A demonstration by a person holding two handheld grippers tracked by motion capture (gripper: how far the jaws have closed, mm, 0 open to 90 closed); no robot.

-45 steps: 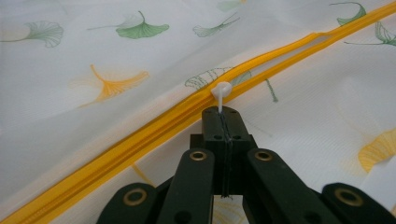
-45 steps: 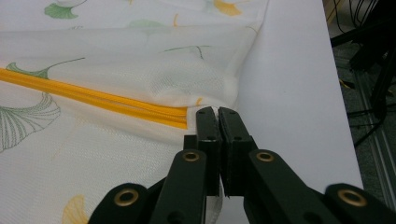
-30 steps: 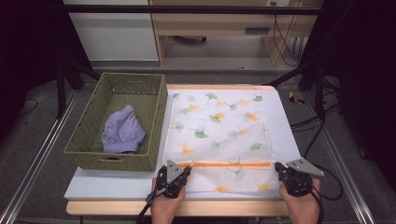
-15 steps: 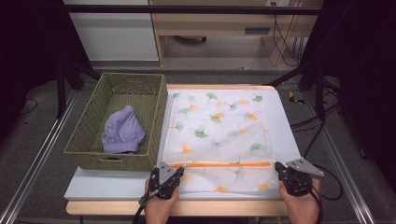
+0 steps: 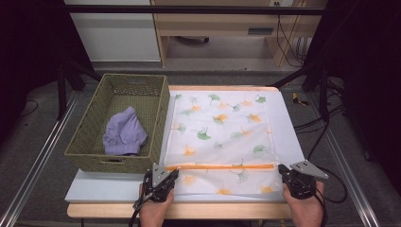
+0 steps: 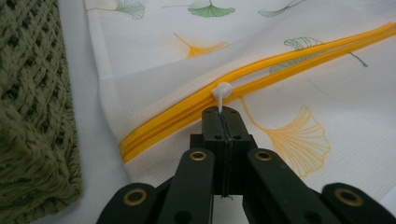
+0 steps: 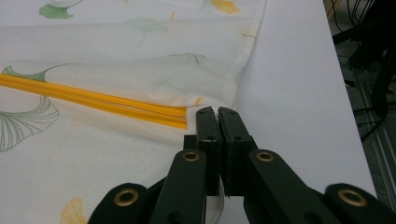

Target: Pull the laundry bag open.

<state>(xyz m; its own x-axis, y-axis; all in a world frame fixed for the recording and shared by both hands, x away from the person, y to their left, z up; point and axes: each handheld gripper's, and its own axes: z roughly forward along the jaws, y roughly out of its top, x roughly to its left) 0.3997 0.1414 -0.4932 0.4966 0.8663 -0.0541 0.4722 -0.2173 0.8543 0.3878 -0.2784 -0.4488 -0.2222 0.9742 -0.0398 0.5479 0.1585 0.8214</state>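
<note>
**Zip pull held at the bag's left end, the right end pinned**

Nearest the camera in the high view, the left gripper (image 5: 161, 182) and the right gripper (image 5: 297, 178) are seen at the two ends of an orange zipper (image 5: 220, 166). In the left gripper view the fingers are closed tight on the thin white zipper pull (image 6: 222, 91), which sticks out just past their tips. In the right gripper view the fingers (image 7: 208, 122) are shut on the edge of the mesh bag (image 7: 116, 154), right beside the zipper's end stop.

The slider is judged to stand near the left end of the track, a short stretch of which runs on to the bag's left edge. Whether the track is closed or open cannot be told. What is left, as a judgement, is to let go or to load the bag.

The bag (image 5: 222, 135) lies flat on the pale table (image 5: 288, 123), beyond and between the fingers. It is a fine white weave, thin and limp, printed with green and orange ginkgo leaves. Beyond the left fingers and to their left stands a woven olive basket (image 5: 90, 137), coarse and stiff, with a crumpled lilac cloth (image 5: 124, 132) inside.
</note>
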